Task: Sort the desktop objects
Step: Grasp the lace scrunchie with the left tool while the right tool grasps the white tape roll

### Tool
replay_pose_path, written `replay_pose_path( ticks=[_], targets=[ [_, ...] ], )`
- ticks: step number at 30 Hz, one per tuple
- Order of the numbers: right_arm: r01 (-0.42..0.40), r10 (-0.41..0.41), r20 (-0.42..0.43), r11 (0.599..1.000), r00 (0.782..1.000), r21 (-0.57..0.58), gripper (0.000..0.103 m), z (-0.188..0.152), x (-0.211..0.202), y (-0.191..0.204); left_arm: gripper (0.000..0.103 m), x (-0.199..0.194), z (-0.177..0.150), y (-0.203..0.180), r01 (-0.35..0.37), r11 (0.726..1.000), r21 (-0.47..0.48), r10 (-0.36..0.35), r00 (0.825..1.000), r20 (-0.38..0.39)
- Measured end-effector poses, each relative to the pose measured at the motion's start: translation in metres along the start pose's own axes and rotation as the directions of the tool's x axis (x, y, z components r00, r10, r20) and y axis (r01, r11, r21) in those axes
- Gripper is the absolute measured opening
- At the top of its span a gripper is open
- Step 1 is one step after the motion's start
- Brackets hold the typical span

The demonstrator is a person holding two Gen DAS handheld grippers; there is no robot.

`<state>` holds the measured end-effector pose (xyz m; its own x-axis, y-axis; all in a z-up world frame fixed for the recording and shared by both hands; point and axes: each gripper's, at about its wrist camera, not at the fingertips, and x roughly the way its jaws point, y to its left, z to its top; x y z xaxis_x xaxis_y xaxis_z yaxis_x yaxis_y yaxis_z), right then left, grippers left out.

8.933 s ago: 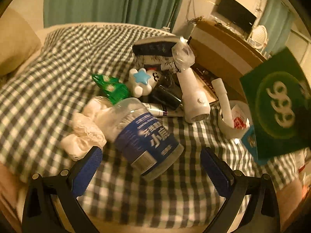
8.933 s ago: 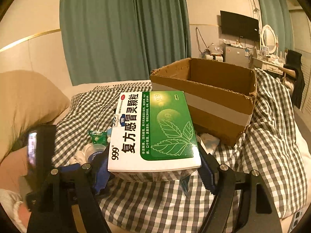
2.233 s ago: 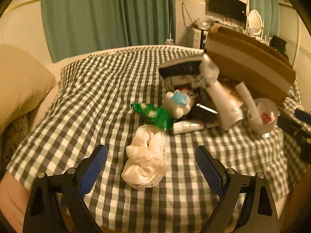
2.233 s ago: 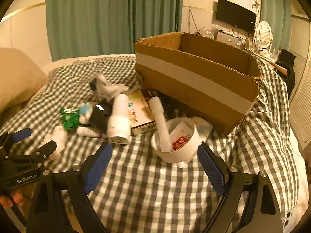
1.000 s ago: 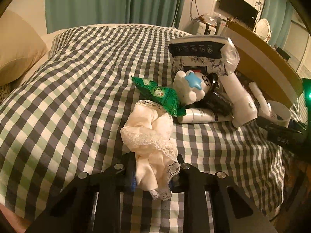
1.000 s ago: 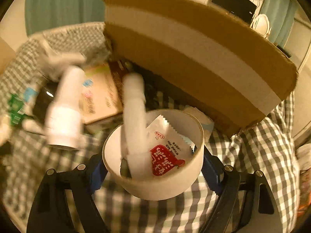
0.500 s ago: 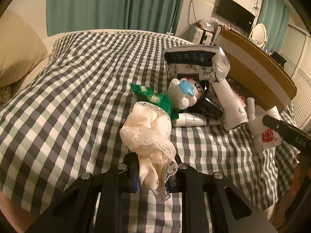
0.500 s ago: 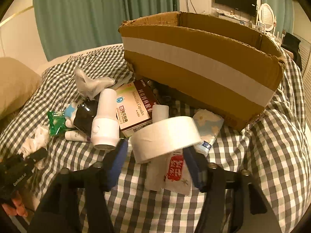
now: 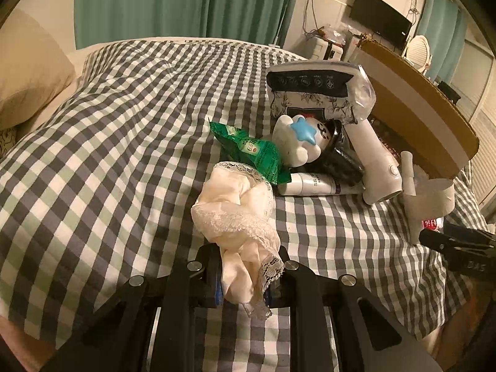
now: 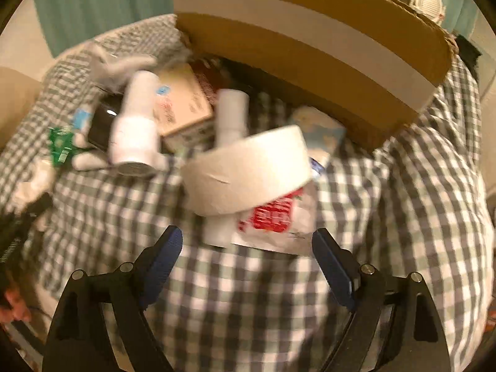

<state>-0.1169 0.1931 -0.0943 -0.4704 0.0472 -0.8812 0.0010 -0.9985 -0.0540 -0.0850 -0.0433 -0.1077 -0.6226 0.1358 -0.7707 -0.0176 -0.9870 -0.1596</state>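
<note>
Sorting partly under way: one item in hand, most of the pile unsorted on the bed.

Left gripper (image 9: pixel 243 274) clamped on the cream lace cloth (image 9: pixel 237 207), held just above the checked bedspread (image 9: pixel 93 142); cloth soft, crumpled, lace edge dangling. Right gripper (image 10: pixel 246 268) wide open, holding nothing, facing the white tape roll (image 10: pixel 248 170), which is blurred. Bottles, green packet (image 9: pixel 251 152), small boxes lie beside the cardboard box (image 10: pixel 310 49); its inside is hidden.
</note>
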Motion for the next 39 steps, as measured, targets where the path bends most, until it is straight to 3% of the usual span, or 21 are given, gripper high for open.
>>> replay_pose_path(
  ticks=[5, 8, 11, 15, 24, 29, 30, 32, 35, 39],
  targets=[
    [0.055, -0.056, 0.051, 0.998, 0.997, 0.021, 0.086, -0.001, -0.013, -0.004, 0.018, 0.000, 0.000, 0.000, -0.002, 1.000, -0.005, 0.002, 1.000, -0.003],
    [0.035, -0.035, 0.093, 0.999, 0.995, 0.008, 0.086, -0.002, -0.023, -0.002, 0.018, 0.001, 0.000, 0.000, -0.001, 1.000, -0.009, 0.001, 1.000, -0.007],
    [0.027, -0.021, 0.150, 0.999, 0.989, -0.040, 0.088, -0.002, -0.031, 0.007, 0.018, 0.001, -0.001, -0.001, 0.002, 1.000, -0.006, -0.002, 1.000, -0.011],
    [0.082, -0.050, 0.222, 0.987, 0.974, -0.136, 0.089, 0.002, -0.036, 0.024, 0.018, 0.001, -0.002, -0.002, 0.004, 1.000, -0.002, -0.004, 1.000, -0.015],
    [0.076, -0.024, 0.242, 0.975, 0.970, -0.209, 0.095, 0.010, -0.029, 0.033, 0.018, 0.003, -0.001, -0.002, 0.006, 1.000, 0.004, -0.006, 1.000, -0.027],
    [0.033, 0.013, 0.204, 0.975, 0.979, -0.221, 0.094, 0.029, -0.001, 0.034, 0.018, 0.002, -0.002, -0.003, 0.010, 1.000, 0.008, -0.009, 1.000, -0.026],
    [0.019, 0.027, 0.204, 0.976, 0.979, -0.217, 0.085, 0.029, -0.002, 0.032, 0.018, 0.002, -0.001, -0.003, 0.011, 1.000, 0.009, -0.011, 1.000, -0.023],
    [-0.019, 0.060, 0.215, 0.982, 0.975, -0.189, 0.081, 0.029, -0.008, 0.029, 0.018, 0.000, -0.001, -0.004, 0.020, 1.000, 0.012, -0.020, 1.000, -0.010],
    [-0.069, 0.104, 0.246, 0.987, 0.964, -0.145, 0.081, 0.027, -0.020, 0.020, 0.018, -0.004, 0.002, -0.005, 0.026, 1.000, 0.014, -0.026, 1.000, 0.014],
    [-0.128, 0.152, 0.334, 0.987, 0.930, -0.095, 0.081, 0.021, -0.047, 0.010, 0.018, -0.011, 0.004, -0.003, 0.035, 0.999, -0.005, -0.035, 0.998, 0.049]
  ],
)
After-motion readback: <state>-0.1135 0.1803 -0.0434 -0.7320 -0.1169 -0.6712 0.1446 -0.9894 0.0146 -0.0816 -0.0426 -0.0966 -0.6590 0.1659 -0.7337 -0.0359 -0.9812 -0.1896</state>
